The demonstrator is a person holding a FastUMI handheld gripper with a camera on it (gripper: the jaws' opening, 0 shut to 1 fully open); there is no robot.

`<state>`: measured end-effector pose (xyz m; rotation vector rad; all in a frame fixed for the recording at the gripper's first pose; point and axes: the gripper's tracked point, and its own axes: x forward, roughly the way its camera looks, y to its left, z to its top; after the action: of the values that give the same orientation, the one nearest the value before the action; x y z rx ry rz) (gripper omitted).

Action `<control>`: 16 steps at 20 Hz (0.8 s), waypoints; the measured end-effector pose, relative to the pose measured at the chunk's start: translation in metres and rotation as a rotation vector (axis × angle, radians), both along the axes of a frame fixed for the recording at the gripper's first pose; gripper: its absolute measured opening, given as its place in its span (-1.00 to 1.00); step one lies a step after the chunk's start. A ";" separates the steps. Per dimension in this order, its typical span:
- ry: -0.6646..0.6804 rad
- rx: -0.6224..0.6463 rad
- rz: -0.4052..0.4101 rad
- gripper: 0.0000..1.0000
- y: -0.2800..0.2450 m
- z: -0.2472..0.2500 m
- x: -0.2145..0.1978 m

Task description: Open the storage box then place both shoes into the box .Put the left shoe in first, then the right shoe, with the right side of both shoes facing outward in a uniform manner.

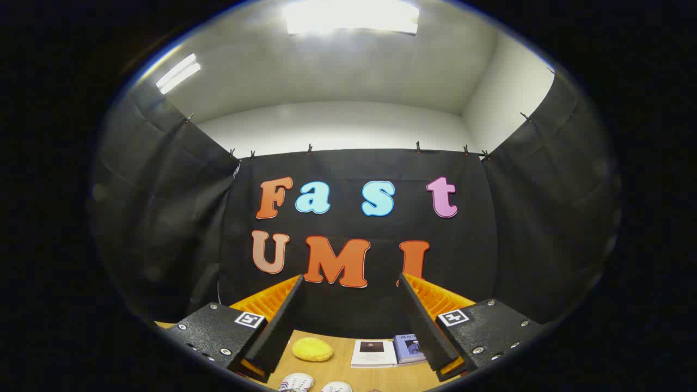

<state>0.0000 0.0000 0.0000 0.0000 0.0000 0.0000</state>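
Black cloth walls rise beyond our wooden surface (337,370). We hold the hand-held gripper (351,316) wide apart and empty, and both shoes (297,382) (336,387) lie below, between its fingers, near a yellow sponge (312,349) and two booklets (374,353).

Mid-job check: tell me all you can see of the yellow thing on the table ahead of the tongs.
The yellow pad looks soft and fuzzy, like a sponge or cloth puff, an oval lying flat on the wooden table. It sits low between the open tongs, nearer the left finger, with nothing touching it. A white booklet lies to its right, and the white shoes lie nearer the camera.
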 end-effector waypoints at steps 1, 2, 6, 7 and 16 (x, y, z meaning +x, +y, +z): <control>-0.001 0.000 0.001 0.99 -0.001 0.001 0.000; -0.005 0.000 0.001 0.99 -0.001 0.001 0.000; -0.012 0.001 0.003 0.99 0.001 0.001 0.001; -0.011 0.000 0.003 0.99 0.001 0.001 0.002; -0.001 0.014 0.027 0.99 0.006 -0.006 0.002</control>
<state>0.0017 0.0061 -0.0059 0.0138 -0.0006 0.0270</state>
